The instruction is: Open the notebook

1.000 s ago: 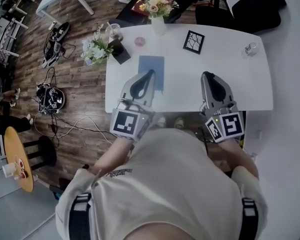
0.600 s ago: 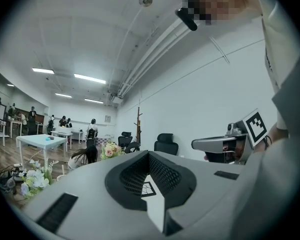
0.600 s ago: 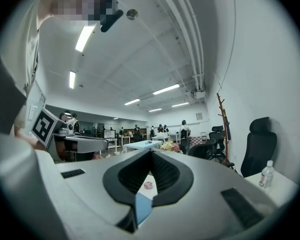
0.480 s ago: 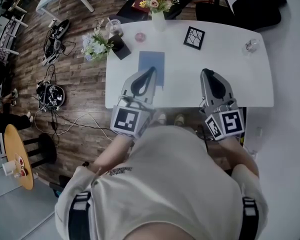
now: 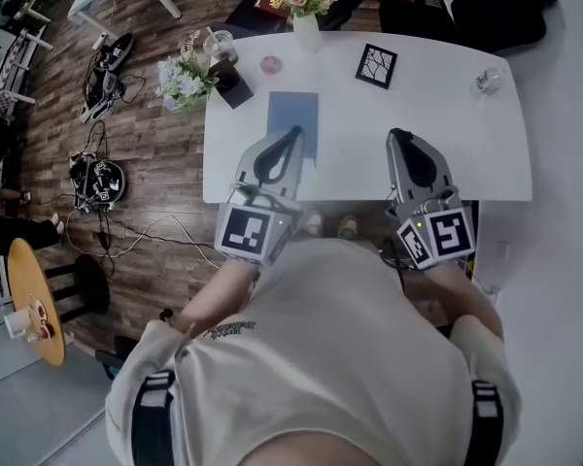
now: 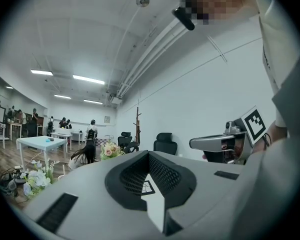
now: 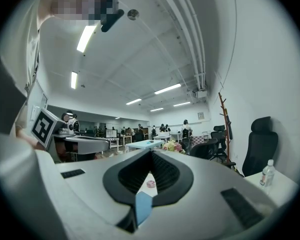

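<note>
While both tools hover at its near edge, the white surface (image 5: 447, 153) holds:
- one notebook (image 5: 293, 116)
- one black patterned tile (image 5: 376, 65)
- one pink dish (image 5: 270, 64)
- one flower vase (image 5: 307, 3)

Notebook: left of centre, flat, closed, plain blue cover, long axis running near to far.

Left tool (image 5: 293, 136) overlaps its near end. Right tool (image 5: 397, 136) is well apart from it. Both have jaws together and hold nothing.

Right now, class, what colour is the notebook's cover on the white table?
The notebook is plain slate blue, with no pattern that can be seen. The head view shows it best.
</note>
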`<act>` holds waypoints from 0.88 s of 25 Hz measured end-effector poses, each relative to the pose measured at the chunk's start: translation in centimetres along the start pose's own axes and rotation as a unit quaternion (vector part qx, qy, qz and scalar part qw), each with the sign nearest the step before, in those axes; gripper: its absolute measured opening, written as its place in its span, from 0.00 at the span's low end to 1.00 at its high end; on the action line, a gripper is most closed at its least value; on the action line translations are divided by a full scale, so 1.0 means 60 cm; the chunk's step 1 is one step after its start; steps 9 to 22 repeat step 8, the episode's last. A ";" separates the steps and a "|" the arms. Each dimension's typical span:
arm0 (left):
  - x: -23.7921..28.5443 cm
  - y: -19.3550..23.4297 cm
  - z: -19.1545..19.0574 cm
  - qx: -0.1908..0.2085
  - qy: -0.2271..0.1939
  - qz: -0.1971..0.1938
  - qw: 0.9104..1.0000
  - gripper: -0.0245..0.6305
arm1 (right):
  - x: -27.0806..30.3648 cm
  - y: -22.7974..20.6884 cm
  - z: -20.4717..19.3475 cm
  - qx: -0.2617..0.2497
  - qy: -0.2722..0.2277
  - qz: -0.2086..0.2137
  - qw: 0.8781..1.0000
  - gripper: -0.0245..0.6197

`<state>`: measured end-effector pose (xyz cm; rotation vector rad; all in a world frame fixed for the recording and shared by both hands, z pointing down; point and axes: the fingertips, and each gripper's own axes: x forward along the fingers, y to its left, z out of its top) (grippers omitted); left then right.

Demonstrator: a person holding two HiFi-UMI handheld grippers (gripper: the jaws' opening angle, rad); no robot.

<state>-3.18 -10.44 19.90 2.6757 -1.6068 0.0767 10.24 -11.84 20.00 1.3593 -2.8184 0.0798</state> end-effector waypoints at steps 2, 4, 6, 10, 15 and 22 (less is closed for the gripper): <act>0.000 -0.003 -0.002 0.002 0.001 -0.002 1.000 0.04 | -0.002 0.002 -0.004 0.001 0.001 0.001 1.000 0.04; -0.001 -0.004 -0.008 0.006 -0.005 -0.004 1.000 0.04 | -0.003 0.005 -0.006 0.001 0.002 0.002 1.000 0.04; -0.001 -0.005 -0.009 0.008 -0.007 -0.006 1.000 0.04 | -0.003 0.008 -0.007 0.001 0.003 0.004 1.000 0.04; -0.002 -0.007 -0.008 0.007 -0.007 -0.006 1.000 0.04 | -0.003 0.010 -0.007 0.001 0.003 0.006 1.000 0.04; -0.002 -0.007 -0.008 0.007 -0.007 -0.006 1.000 0.04 | -0.003 0.010 -0.007 0.001 0.003 0.006 1.000 0.04; -0.002 -0.007 -0.008 0.007 -0.007 -0.006 1.000 0.04 | -0.003 0.010 -0.007 0.001 0.003 0.006 1.000 0.04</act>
